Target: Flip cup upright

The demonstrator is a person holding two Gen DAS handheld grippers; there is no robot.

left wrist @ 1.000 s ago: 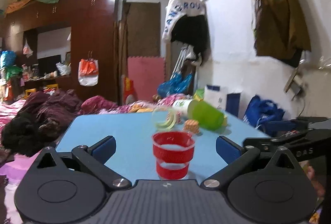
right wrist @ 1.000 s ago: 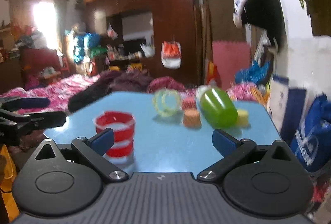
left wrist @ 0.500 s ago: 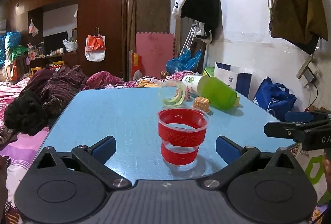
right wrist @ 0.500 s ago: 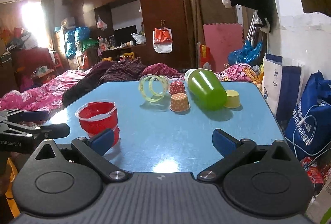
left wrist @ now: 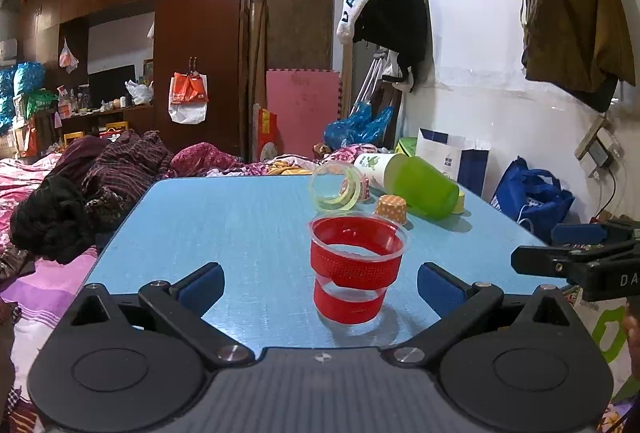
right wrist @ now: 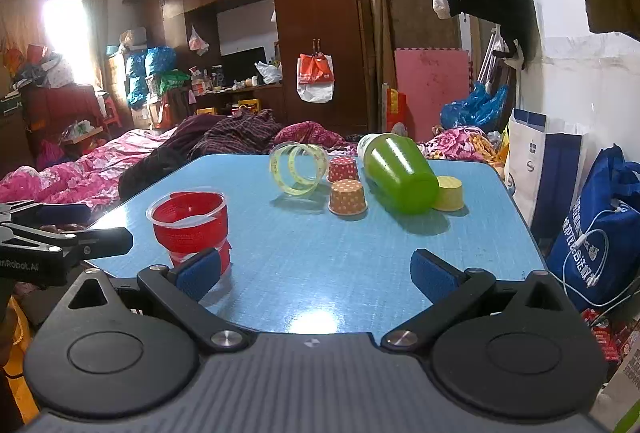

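Red cup (left wrist: pixel 356 271) stands upright, mouth up, on the blue tabletop (left wrist: pixel 240 225), lower centre of the left wrist view. In the right wrist view it sits lower left, partly behind that gripper's left pad. Looks like the flip on this one is done.

Left gripper (left wrist: pixel 320 283): jaws wide open, empty, cup sits in the gap between the pads with clearance both sides, nothing touching. That reads as a release pose, or a check that the cup stays standing.

Right gripper (right wrist: pixel 318 271): jaws also open, empty, pointed at bare tabletop centre frame. Cup is off its left side, so it plays no part in the hold.

Upper right of the tabletop: green cup (right wrist: pixel 400 179) lying on its side, clear cup with yellow bands (right wrist: pixel 296 169) also on its side. Three small dotted paper cups (right wrist: pixel 347 197) upside down next to them, touching or nearly so; can't separate the contacts.

Judgement: if more cups are in scope, the green one is the obvious next target. It lies against the yellow paper cup, so rolling or knocking neighbours is the risk.
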